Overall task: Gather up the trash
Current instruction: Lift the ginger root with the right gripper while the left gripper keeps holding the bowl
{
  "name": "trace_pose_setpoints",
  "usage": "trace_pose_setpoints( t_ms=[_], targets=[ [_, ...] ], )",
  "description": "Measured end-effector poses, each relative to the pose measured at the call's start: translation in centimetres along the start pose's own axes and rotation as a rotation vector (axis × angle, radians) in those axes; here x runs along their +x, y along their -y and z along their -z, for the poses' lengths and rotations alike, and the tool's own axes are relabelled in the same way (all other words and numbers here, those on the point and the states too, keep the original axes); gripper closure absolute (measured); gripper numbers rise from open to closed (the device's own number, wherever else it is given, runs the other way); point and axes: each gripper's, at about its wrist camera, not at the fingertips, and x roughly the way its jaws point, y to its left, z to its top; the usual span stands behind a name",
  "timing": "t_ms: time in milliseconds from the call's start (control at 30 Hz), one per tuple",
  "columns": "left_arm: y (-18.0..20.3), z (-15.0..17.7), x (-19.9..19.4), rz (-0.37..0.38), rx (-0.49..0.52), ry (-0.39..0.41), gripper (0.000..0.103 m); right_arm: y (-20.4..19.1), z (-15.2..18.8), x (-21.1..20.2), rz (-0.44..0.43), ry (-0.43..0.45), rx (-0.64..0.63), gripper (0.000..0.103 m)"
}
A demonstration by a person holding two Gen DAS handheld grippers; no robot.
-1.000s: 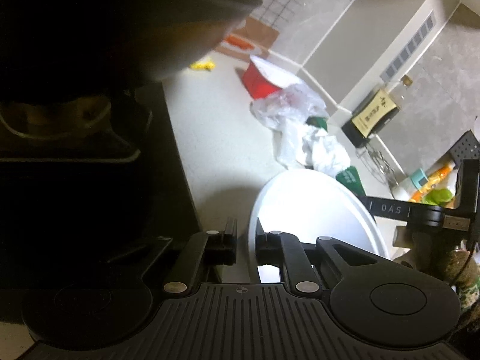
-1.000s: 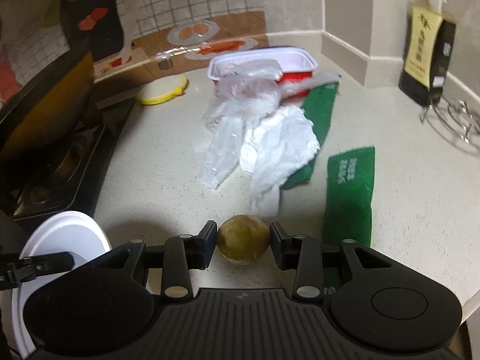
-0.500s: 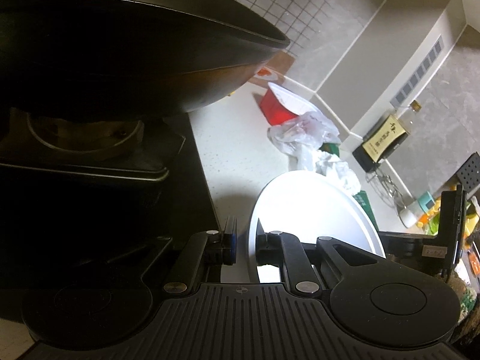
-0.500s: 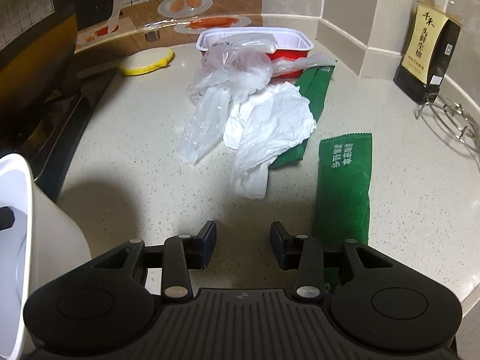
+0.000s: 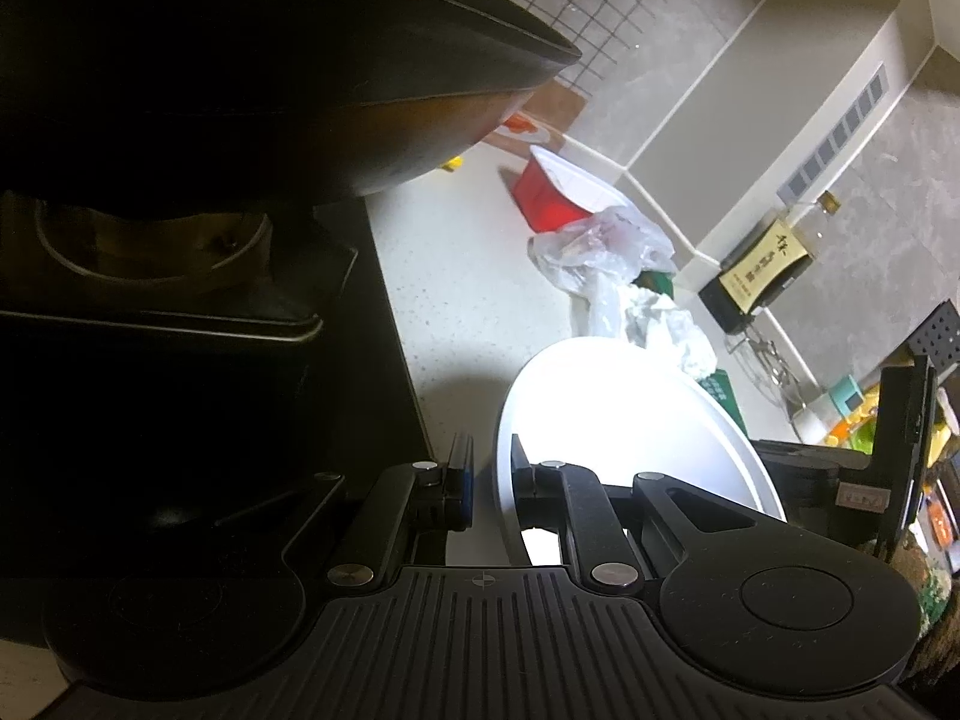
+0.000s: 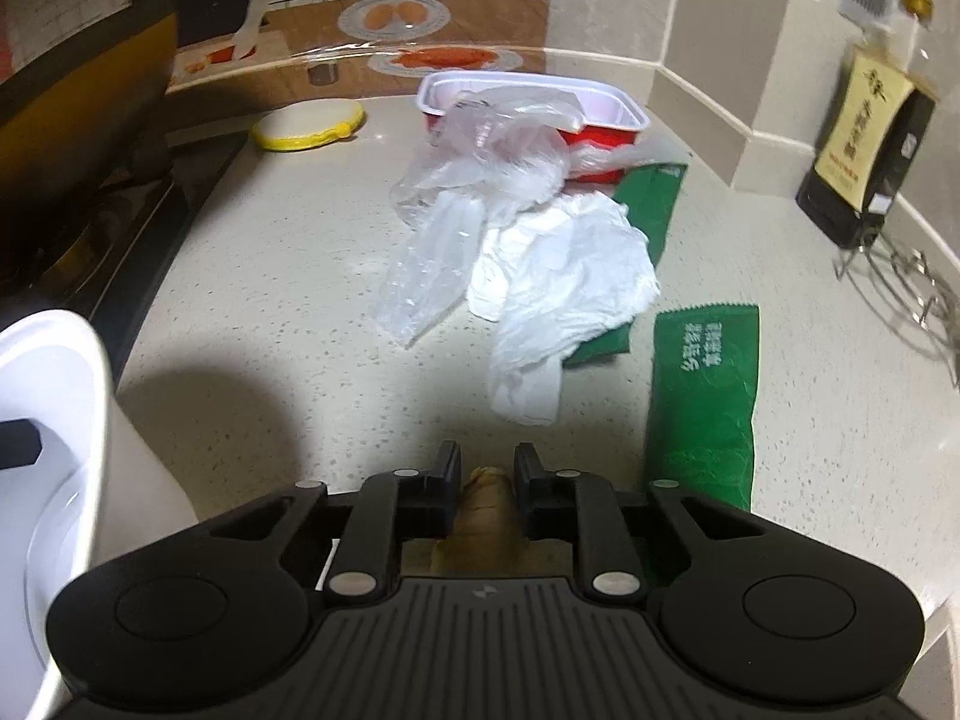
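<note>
My left gripper (image 5: 489,450) is shut on the rim of a white bin (image 5: 600,408), whose wall also shows at the left edge of the right wrist view (image 6: 54,420). My right gripper (image 6: 487,462) points down at the counter, its jaws closing on a brown lumpy scrap (image 6: 489,501) that fills the gap between the pads. Ahead lie a green wrapper (image 6: 702,396), crumpled white paper (image 6: 564,282), a clear plastic bag (image 6: 480,168) and a red tray (image 6: 600,120) with a white rim.
A dark wok (image 5: 270,60) on the stove (image 6: 78,198) fills the left side. A yellow-rimmed lid (image 6: 309,123) lies near the back wall. A dark bottle (image 6: 864,150) and a wire rack (image 6: 918,294) stand at the right.
A round brown thing between the right fingers a second ago was gone half a second ago. Now the jaws are narrower, with a brown scrap between them. The left gripper still grips the bin.
</note>
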Motion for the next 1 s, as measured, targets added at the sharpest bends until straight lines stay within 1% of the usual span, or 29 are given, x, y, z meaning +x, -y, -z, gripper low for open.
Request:
trace_pose_setpoints(
  t_ms=[333,433,533,567,600,633,700,767,800,900,1000],
  targets=[
    [-0.1,0.0,0.1,0.003,-0.004,0.001,0.090,0.2,-0.2,-1.3,0.006,0.026,0.003,0.087],
    [0.1,-0.1,0.3,0.003,0.000,-0.001,0.090,0.2,0.3,-1.6,0.006,0.033,-0.001,0.087],
    [0.3,-0.1,0.3,0.005,0.005,-0.006,0.090,0.4,0.8,-1.8,0.009,0.046,0.004,0.085],
    [0.3,-0.1,0.3,0.005,0.006,-0.007,0.090,0.6,1.0,-1.9,0.001,0.048,0.015,0.080],
    [0.3,-0.1,0.4,0.004,0.007,-0.008,0.090,0.7,1.0,-1.9,-0.009,0.043,0.027,0.070],
    [0.3,-0.2,0.4,0.003,0.008,-0.009,0.090,0.8,1.2,-1.9,-0.017,0.041,0.039,0.066],
    [0.2,-0.3,0.4,0.000,0.007,-0.010,0.090,0.9,1.5,-1.8,-0.011,0.042,0.042,0.054],
    [0.2,-0.3,0.4,-0.003,0.006,-0.012,0.090,0.9,1.9,-1.8,-0.008,0.043,0.047,0.048],
    [0.2,-0.3,0.3,-0.005,0.006,-0.011,0.090,0.9,2.1,-1.8,-0.012,0.041,0.054,0.047],
    [0.2,-0.3,0.2,-0.010,0.005,-0.009,0.090,0.9,2.5,-1.5,-0.024,0.039,0.077,0.046],
    [0.4,-0.3,0.3,-0.017,0.006,-0.011,0.090,0.5,2.9,-1.3,-0.010,0.056,0.079,0.046]
  ],
)
